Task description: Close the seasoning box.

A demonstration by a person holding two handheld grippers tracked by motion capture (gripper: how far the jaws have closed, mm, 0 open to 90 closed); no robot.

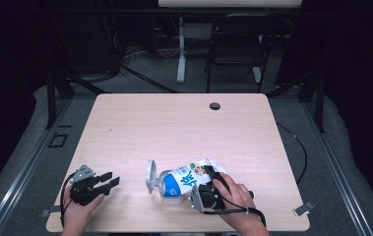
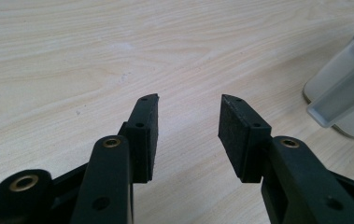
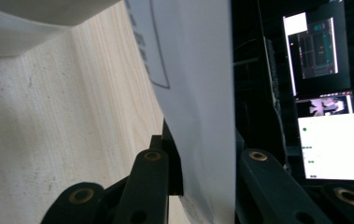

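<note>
Near the table's [image 1: 125,128] front left corner, the left gripper [image 1: 111,181] rests low over the wood with its jaws spread wide and nothing between them; in the left gripper view its pads [image 2: 149,135] frame only bare wood, with the pale, clear lid end of the container [image 2: 347,88] off at the side. Further right, close to the front edge, one printed container [image 1: 186,181] lies on its side, its round clear lid [image 1: 151,177] hinged open and pointing toward the left gripper. The right gripper [image 1: 212,189] is clamped on the container's body, and the right gripper view shows the white wall [image 3: 198,107] pinched between the jaws. To do this grip well, the right gripper should probably squeeze only firmly enough to stop rolling, since the wall looks thin enough to buckle, leaving the lid end free for the left gripper. Count: one container, one lid, two grippers.
</note>
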